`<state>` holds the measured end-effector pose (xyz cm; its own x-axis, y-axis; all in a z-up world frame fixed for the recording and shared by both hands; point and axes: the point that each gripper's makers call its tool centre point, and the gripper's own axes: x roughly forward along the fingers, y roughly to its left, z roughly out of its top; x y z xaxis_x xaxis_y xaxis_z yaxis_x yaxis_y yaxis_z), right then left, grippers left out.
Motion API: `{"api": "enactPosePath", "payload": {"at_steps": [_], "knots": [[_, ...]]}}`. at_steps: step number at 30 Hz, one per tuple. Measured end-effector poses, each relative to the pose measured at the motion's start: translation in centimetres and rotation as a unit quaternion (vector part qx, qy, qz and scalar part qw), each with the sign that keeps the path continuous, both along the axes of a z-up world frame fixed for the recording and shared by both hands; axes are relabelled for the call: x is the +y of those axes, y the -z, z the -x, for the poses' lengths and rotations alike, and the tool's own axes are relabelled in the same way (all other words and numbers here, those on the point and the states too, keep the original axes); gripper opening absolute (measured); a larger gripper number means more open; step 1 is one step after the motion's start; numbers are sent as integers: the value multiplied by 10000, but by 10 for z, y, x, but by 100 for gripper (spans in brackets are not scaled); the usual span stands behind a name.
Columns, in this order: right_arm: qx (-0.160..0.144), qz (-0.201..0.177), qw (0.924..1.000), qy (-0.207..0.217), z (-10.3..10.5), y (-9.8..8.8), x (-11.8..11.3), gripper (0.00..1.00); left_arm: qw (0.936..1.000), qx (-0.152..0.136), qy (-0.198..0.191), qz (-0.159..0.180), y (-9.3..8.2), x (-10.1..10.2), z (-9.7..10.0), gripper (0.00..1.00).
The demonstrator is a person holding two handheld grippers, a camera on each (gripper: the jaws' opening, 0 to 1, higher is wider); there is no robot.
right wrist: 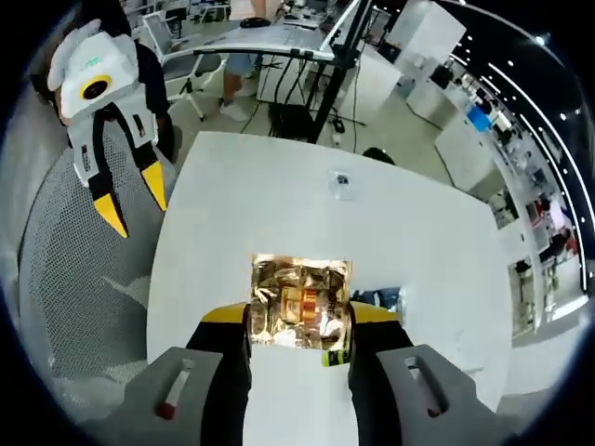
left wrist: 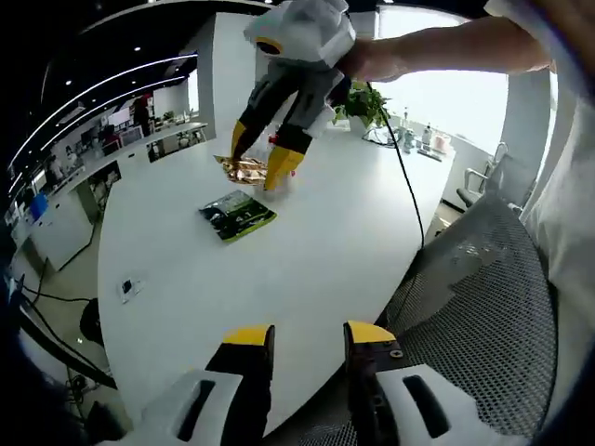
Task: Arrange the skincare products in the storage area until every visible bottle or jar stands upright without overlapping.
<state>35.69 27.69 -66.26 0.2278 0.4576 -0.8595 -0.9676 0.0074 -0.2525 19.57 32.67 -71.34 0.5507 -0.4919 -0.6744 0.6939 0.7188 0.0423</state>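
Currently: gold pouch (right wrist: 300, 302) flat on desk (right wrist: 418, 242), near green pouch (left wrist: 237, 216). Right claw (right wrist: 299, 327) wide, straddling it; left claw (left wrist: 308, 336) parted, empty. Advice: centre, close gently, avoid crushing.

Left gripper (left wrist: 307, 336) hovers with jaws apart; right gripper (right wrist: 297, 318) lowered, jaws spread

No text is reading clearly in either view. The gold packet (right wrist: 299, 302) is showing an orange label patch, too blurred to read. The green packet (left wrist: 237, 215) is carrying pale print, also unreadable. The small item (right wrist: 342, 182) on the white table (right wrist: 428, 251) is showing nothing legible.
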Motion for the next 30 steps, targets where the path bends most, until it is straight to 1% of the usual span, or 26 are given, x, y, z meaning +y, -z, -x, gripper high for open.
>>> {"api": "enactPosePath", "payload": {"at_steps": [1, 2, 3, 4, 5, 6, 7, 8, 9, 10, 11, 12, 14, 16, 19, 20, 21, 22, 23, 26, 30], "knots": [[45, 3, 10000, 12, -7, 0, 3, 38, 9998, -149, -40, -116, 2, 2, -4, 38], [113, 2, 9999, 44, -14, 1, 6, 38, 9997, -194, -108, -123, 5, 3, -7, 41], [177, 18, 9998, 58, -19, 3, 8, 38, 9996, -160, -177, -126, 10, 3, -8, 40], [199, 86, 9997, 63, -30, 6, 11, 38, 9990, 15, -235, -391, 19, 7, -8, 40], [200, 120, 9997, 36, -36, 7, 12, 38, 9986, 40, -153, -511, 20, 9, -6, 40], [255, 213, 9994, 31, -46, 11, 14, 38, 9991, -40, -191, -366, 17, 7, -7, 39], [265, 242, 9993, 40, -52, 13, 15, 38, 9992, -35, -204, -345, 17, 7, -7, 38], [286, 246, 9993, 39, -62, 15, 18, 38, 9993, -26, -190, -332, 17, 7, -6, 34], [352, 257, 9990, 74, -68, 17, 20, 38, 9989, 5, -153, -442, 21, 8, -6, 31], [540, 210, 9981, 188, -74, 22, 24, 38, 9983, 108, -162, -557, 27, 11, -5, 31], [605, 188, 9978, 217, -79, 24, 27, 38, 9978, 205, -210, -600, 31, 13, -4, 33], [612, 237, 9976, 219, -90, 30, 29, 38, 9974, 248, -236, -627, 33, 14, -4, 34], [658, 380, 9968, 245, -103, 39, 32, 38, 9967, 325, -299, -675, 36, 17, -4, 36], [709, 413, 9964, 215, -111, 44, 36, 38, 9966, 335, -329, -675, 36, 18, -4, 35], [843, 520, 9948, 231, -130, 60, 43, 38, 9960, 356, -469, -678, 37, 22, -5, 33], [855, 538, 9946, 233, -132, 61, 44, 38, 9960, 351, -471, -670, 37, 22, -5, 31], [864, 600, 9942, 215, -140, 69, 45, 38, 9961, 348, -460, -673, 37, 22, -5, 30], [905, 690, 9933, 211, -144, 76, 45, 38, 9957, 390, -461, -698, 39, 23, -4, 30], [925, 724, 9928, 217, -145, 79, 45, 38, 9956, 401, -463, -707, 40, 23, -3, 30], [1010, 958, 9901, 201, -157, 100, 43, 38, 9950, 420, -496, -757, 41, 25, -3, 30], [1109, 1060, 9879, 235, -160, 116, 44, 38, 9944, 465, -537, -787, 43, 28, -3, 30]]}}
